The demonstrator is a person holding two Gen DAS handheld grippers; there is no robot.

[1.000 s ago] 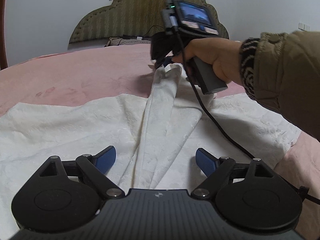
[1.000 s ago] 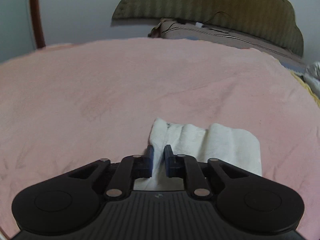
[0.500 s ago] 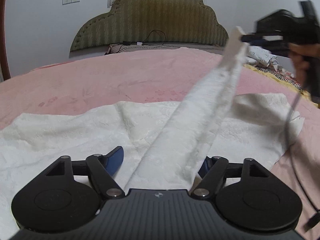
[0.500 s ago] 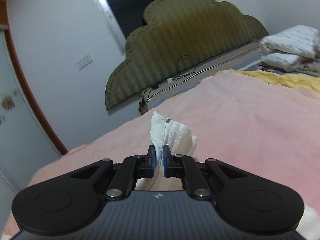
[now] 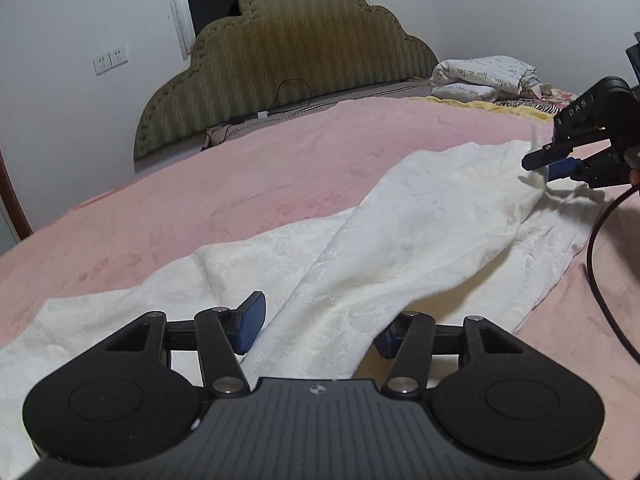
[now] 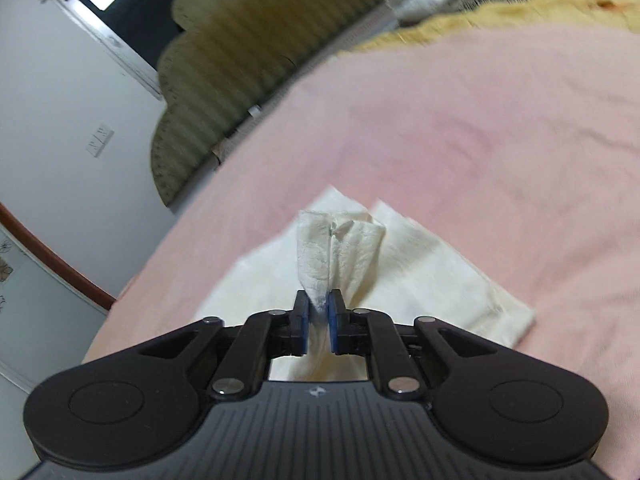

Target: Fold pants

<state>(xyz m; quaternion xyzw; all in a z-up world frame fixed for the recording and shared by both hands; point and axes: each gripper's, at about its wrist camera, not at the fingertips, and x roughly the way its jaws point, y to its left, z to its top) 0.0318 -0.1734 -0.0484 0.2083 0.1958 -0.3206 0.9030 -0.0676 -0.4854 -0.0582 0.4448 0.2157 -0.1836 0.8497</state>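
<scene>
White textured pants point(image 5: 360, 264) lie spread on the pink bed point(image 5: 240, 184). One leg is folded over and runs from my left gripper toward the right. My left gripper point(image 5: 320, 324) is open and low over the pants, with the folded leg lying between its blue pads point(image 5: 252, 320). My right gripper point(image 6: 318, 320) is shut on the bunched end of that leg point(image 6: 336, 248) and holds it just above the other leg's end point(image 6: 440, 280). It shows at the right edge of the left wrist view point(image 5: 556, 164).
A green padded headboard point(image 5: 288, 60) stands at the far end with a cable on it. Folded white bedding point(image 5: 480, 76) and a yellow blanket point(image 6: 500, 12) lie at the far right. A black cable point(image 5: 600, 264) hangs from the right gripper.
My right gripper has carried the leg end from the far middle of the bed up and over to the right, then lowered it. The left gripper stayed open and low over the pants.
</scene>
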